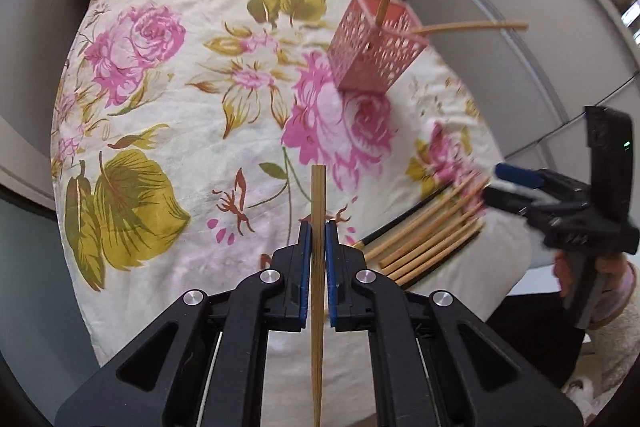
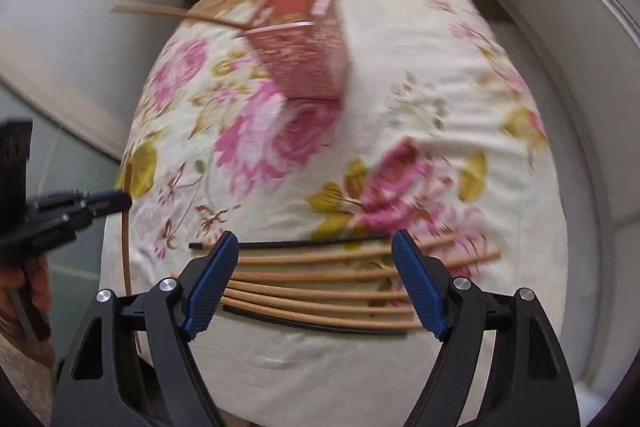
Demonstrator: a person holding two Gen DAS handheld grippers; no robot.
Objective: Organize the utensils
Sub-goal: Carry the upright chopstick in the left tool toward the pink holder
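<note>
Your left gripper (image 1: 316,239) is clamped on a single bamboo chopstick (image 1: 318,195), which stands between the blue pads and pokes out past the fingertips toward the floral cloth (image 1: 192,115) covering the bench. Your right gripper (image 2: 316,283) has its jaws spread wide with nothing between them; it hangs above the loose chopsticks (image 2: 320,291) lying side by side near the cloth's front edge, bamboo ones bordered by two black ones. From the left wrist view, that pile (image 1: 432,239) lies to the right of the held chopstick, close under the right gripper (image 1: 496,187). The pink perforated holder (image 1: 372,55) stands farther back on the cloth, well apart from both grippers, with two bamboo chopsticks already leaning out of it.
</note>
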